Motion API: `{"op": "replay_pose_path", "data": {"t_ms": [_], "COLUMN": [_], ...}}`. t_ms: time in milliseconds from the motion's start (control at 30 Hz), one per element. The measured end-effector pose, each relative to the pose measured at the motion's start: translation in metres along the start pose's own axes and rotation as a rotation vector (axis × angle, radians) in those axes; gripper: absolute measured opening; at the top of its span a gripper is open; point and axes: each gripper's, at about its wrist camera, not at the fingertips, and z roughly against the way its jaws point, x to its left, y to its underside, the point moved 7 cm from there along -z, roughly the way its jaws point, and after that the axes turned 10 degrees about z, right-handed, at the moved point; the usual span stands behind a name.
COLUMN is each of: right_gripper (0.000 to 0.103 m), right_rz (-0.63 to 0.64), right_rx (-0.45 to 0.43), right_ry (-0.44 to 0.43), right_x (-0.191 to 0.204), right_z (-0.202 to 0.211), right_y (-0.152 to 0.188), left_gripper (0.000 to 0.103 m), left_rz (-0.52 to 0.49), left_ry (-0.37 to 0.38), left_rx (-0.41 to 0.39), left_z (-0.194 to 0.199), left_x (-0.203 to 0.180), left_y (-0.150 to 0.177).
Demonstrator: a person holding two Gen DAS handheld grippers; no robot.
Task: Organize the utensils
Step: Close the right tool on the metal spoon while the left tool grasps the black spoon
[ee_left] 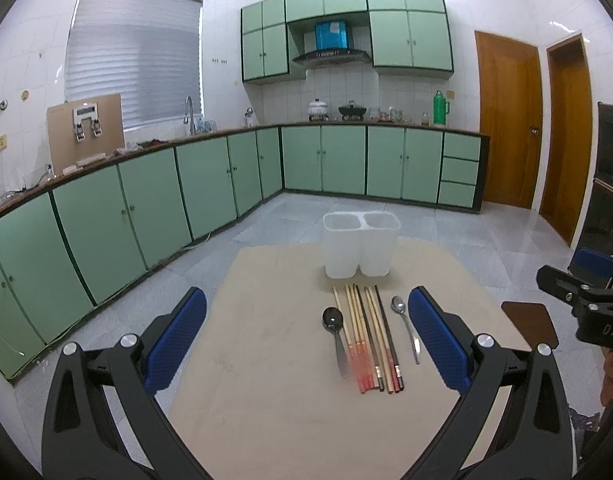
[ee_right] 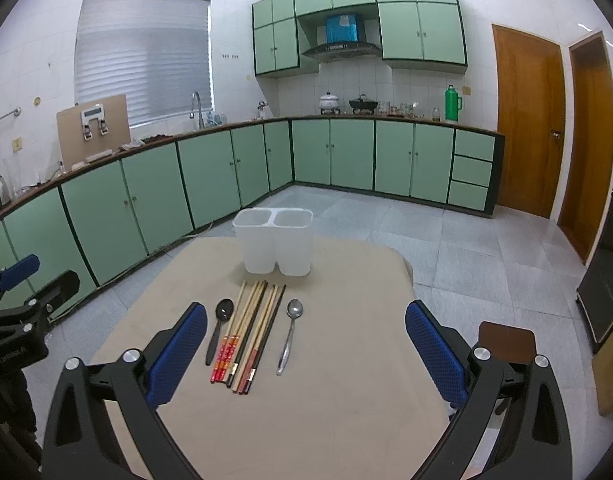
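Observation:
A white two-compartment utensil holder (ee_left: 361, 245) (ee_right: 273, 241) stands upright and empty at the far side of the beige table (ee_left: 266, 380) (ee_right: 346, 400). In front of it lie several chopsticks (ee_left: 368, 338) (ee_right: 248, 334) side by side, a black spoon (ee_left: 333, 326) (ee_right: 219, 326) on their left and a metal spoon (ee_left: 404, 324) (ee_right: 290, 332) on their right. My left gripper (ee_left: 306, 344) is open and empty above the near table, left of the utensils. My right gripper (ee_right: 306, 354) is open and empty, with the utensils between its blue pads.
Green kitchen cabinets (ee_left: 186, 184) run along the left and back walls. Two wooden doors (ee_right: 546, 120) stand at the right. A brown chair seat (ee_right: 506, 338) sits by the table's right edge. The other gripper shows at the right edge (ee_left: 578, 300) and the left edge (ee_right: 22, 312).

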Motion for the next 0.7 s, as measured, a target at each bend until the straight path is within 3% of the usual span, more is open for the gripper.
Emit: {"op": "replay_pose_path", "data": {"t_ms": [267,433,700], "right_gripper": [0.097,0.097,0.081], "right_rz": [0.012,-0.017,-0.047], "right_rx": [0.116,0.205,0.352], "right_ry": [-0.015,-0.073,-0.139], "right_x": [-0.007,-0.008,-0.009], "right_z": [-0.077,-0.136,-0.223], "right_y": [0.011,0.022,0.043], "left_gripper": [0.098,0.098,0.098], "left_rz": [-0.04,-0.049,-0.018], "left_ry": [-0.036,-0.052,-0.034], "left_rx": [0.119,0.213,0.398], "left_z": [-0.078,-0.137,-0.219], "left_x": [0.014,0.02,0.022], "left_y": [0.014,0.029,0.065]}}
